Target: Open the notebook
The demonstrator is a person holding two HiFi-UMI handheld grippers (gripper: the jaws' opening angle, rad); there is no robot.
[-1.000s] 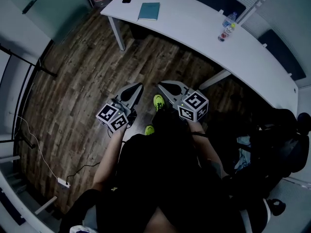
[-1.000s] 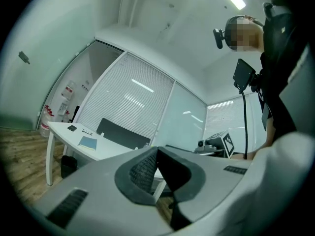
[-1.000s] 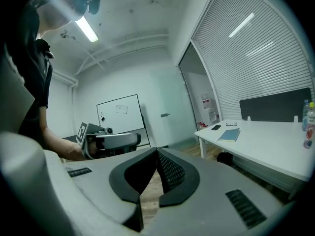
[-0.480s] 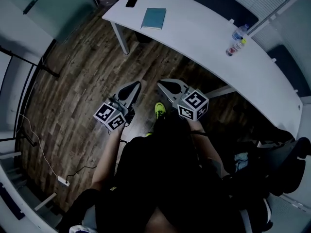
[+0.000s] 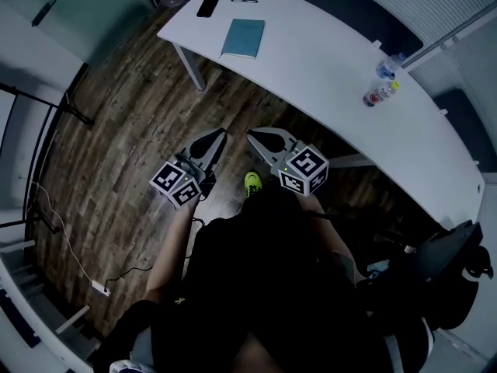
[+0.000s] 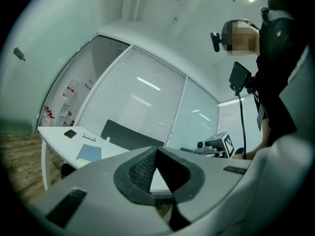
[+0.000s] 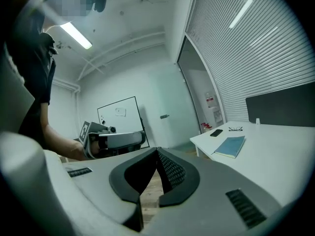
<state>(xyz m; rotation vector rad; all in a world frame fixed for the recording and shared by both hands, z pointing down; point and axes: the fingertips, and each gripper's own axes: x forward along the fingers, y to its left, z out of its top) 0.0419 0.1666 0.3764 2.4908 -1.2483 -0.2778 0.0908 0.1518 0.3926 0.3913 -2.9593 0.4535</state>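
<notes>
Showing 2 grippers held level above the wooden floor (image 5: pixel 124 138): the left gripper (image 5: pixel 220 135) and right gripper (image 5: pixel 251 136) each have their jaws pressed together on nothing, judged a carrying posture, with no grasp yet due. The closed notebook (image 5: pixel 243 38) lies flat on the white table (image 5: pixel 326 61) at 12 o'clock, well apart from both, with a phone (image 5: pixel 207 7) at its 11 o'clock.

Your head camera looks steeply down. Each gripper camera looks level along its jaws toward the far white table (image 5: pixel 311 53), where all views share the notebook (image 5: pixel 243 38).
</notes>
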